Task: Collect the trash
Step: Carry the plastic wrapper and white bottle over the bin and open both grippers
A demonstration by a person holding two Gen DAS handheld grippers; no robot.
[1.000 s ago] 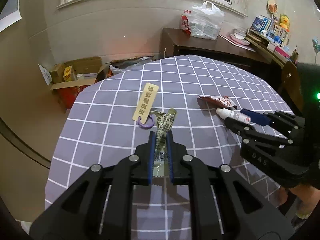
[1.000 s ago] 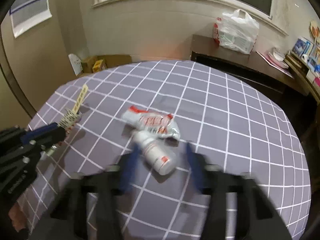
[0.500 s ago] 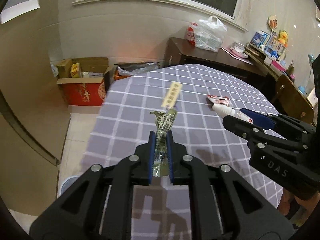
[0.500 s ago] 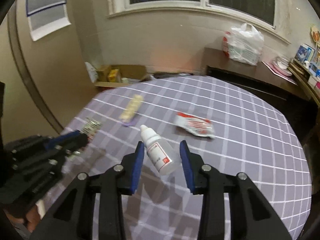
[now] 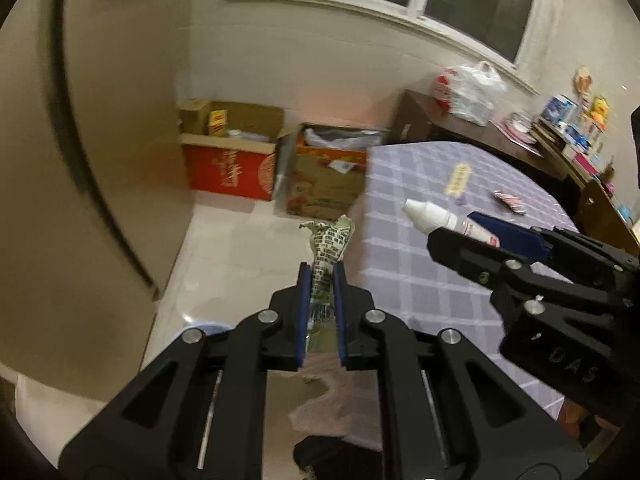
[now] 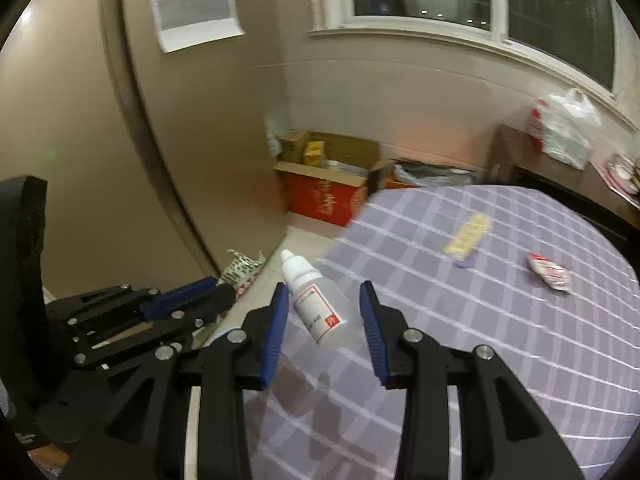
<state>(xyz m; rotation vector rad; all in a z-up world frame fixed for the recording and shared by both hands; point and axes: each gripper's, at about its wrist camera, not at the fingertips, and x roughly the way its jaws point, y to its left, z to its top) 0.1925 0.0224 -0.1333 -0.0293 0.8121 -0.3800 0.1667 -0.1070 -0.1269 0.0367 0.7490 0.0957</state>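
Note:
My left gripper [image 5: 319, 270] is shut on a crumpled printed wrapper [image 5: 330, 242] and holds it over the tiled floor, left of the table edge. My right gripper [image 6: 323, 292] is shut on a small white dropper bottle [image 6: 316, 305], held above the table's left edge; the bottle [image 5: 444, 218] and the gripper also show in the left wrist view. A red-and-white wrapper [image 6: 549, 275] and a yellow tag on a purple ring [image 6: 468, 237] lie on the purple checked tablecloth [image 6: 500, 320].
A red cardboard box [image 5: 230, 160] and a brown box [image 5: 326, 178] stand on the floor by the wall. A dark sideboard with a white plastic bag [image 5: 472, 94] stands behind the table. A pale blue rim [image 5: 208, 326] shows on the floor under my left gripper.
Both grippers have swung left off the table toward the floor, carrying the wrapper and the bottle. The table now lies to the right in both views.

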